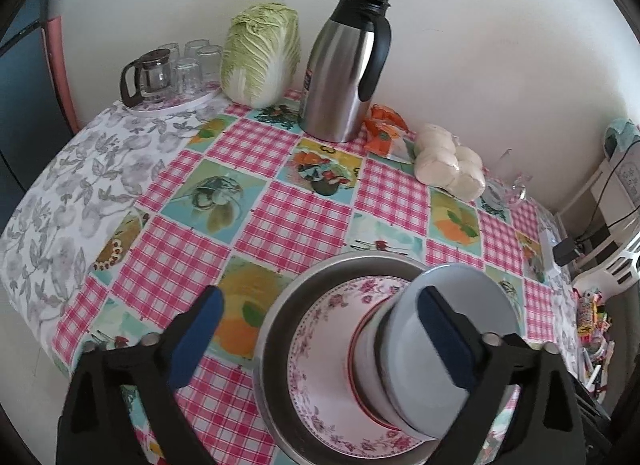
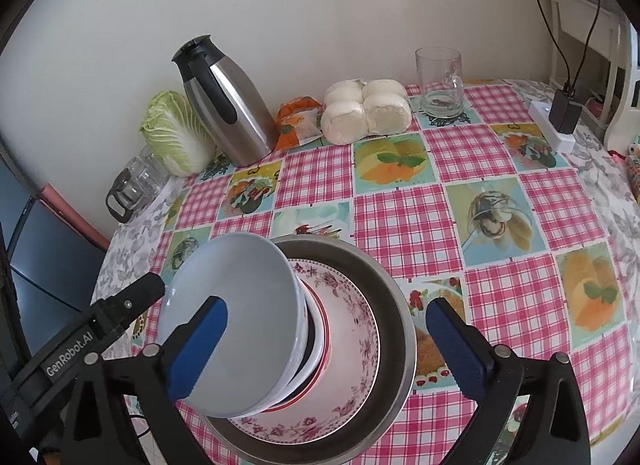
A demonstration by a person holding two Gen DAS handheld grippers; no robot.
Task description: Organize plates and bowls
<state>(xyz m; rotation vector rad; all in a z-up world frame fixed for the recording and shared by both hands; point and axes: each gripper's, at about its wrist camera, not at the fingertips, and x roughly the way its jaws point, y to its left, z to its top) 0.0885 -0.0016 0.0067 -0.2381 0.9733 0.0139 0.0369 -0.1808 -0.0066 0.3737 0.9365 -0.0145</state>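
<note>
Steel basin [image 2: 400,305] near the table's front edge is holding a floral plate [image 2: 352,329] and stacked bowls, white bowl [image 2: 240,325] topmost; left gripper [image 1: 320,329] and right gripper [image 2: 326,345] are both gaping, fingers apart.

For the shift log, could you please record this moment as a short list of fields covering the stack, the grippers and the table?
stack base: metal basin
in basin: floral plate
on plate: red-rimmed bowl, white bowl on top
left gripper: open, straddling the white bowl's rim
right gripper: open, straddling the white bowl's rim
back of table: thermos, cabbage, buns, glass mug
</note>
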